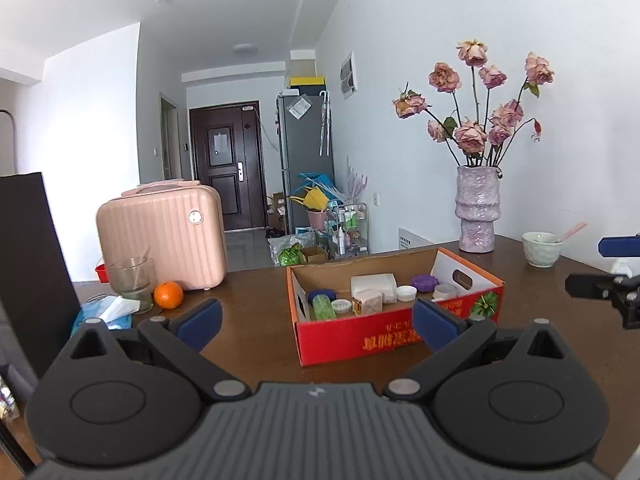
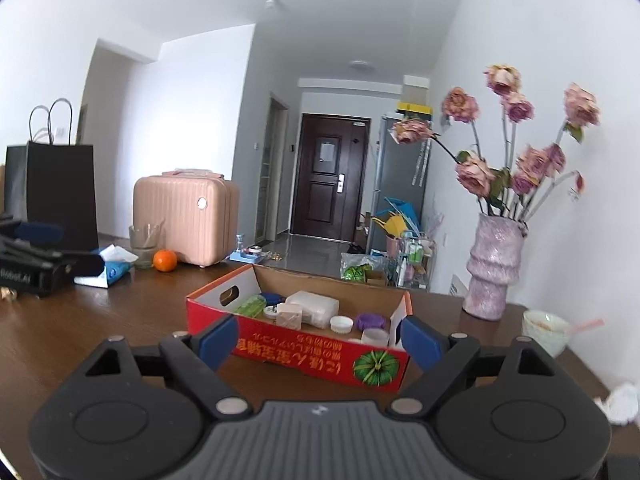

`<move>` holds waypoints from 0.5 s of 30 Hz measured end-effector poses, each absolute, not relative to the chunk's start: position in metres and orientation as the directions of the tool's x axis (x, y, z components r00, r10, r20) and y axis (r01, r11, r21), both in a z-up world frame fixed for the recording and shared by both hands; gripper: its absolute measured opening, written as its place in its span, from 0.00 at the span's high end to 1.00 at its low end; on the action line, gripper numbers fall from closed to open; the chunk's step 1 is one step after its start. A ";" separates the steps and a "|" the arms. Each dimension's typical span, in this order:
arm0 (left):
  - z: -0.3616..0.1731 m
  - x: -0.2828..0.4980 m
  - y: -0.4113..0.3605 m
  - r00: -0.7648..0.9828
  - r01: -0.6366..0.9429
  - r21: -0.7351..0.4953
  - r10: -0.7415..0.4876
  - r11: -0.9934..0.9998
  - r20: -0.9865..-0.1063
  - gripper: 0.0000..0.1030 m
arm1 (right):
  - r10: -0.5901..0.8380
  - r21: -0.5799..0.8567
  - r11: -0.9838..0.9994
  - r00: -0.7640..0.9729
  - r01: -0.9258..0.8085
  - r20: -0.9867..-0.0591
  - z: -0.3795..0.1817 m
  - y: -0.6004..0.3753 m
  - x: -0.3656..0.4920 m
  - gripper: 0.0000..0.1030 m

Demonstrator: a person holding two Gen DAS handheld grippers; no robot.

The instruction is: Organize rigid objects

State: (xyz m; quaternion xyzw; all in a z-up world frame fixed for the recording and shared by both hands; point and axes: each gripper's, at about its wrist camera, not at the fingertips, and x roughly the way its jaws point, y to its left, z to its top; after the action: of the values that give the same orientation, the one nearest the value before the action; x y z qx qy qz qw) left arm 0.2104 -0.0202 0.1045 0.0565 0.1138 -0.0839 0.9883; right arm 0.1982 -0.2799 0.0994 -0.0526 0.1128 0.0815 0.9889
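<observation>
A red cardboard box [image 1: 384,336] [image 2: 304,356] sits on the dark wooden table, open at the top. Inside lie a white case [image 1: 374,286] [image 2: 314,306], a green bottle [image 1: 323,307] [image 2: 251,305], a purple lid [image 1: 424,282] [image 2: 371,321], white caps [image 1: 406,293] [image 2: 341,323] and a beige block [image 1: 368,302] [image 2: 289,314]. My left gripper [image 1: 316,320] is open and empty, just in front of the box. My right gripper [image 2: 320,340] is open and empty, close to the box's near side.
An orange [image 1: 168,294] [image 2: 165,260], a glass [image 1: 131,280], a tissue pack [image 1: 108,312] and a pink case [image 1: 160,236] stand at the left. A vase of roses [image 1: 478,212] [image 2: 494,268] and a bowl with a spoon [image 1: 542,249] [image 2: 546,330] stand at the right. A black bag [image 2: 52,188] is far left.
</observation>
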 end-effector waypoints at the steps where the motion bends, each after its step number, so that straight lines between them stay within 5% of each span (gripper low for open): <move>1: 0.100 0.201 -0.020 0.964 0.164 0.100 -0.138 0.981 -0.228 0.00 | 0.155 -0.075 0.982 0.962 -0.175 -0.225 0.097 -0.278 0.187 0.14; 9: 0.056 0.100 -0.008 0.976 0.098 0.056 -0.085 0.994 -0.203 0.00 | 0.138 0.008 0.990 0.976 -0.138 -0.166 0.057 -0.267 0.092 0.14; 15: 0.030 0.015 0.009 0.986 0.099 0.033 -0.093 0.995 -0.138 0.00 | 0.029 -0.089 0.995 0.996 -0.037 -0.090 0.008 -0.242 0.002 0.05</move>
State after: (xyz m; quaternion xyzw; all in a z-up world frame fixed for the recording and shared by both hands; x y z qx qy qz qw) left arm 0.0151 0.0087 0.0299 0.0201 0.0684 -0.0481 0.9963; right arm 0.0021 -0.2425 0.0078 -0.0453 0.0443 0.0166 0.9979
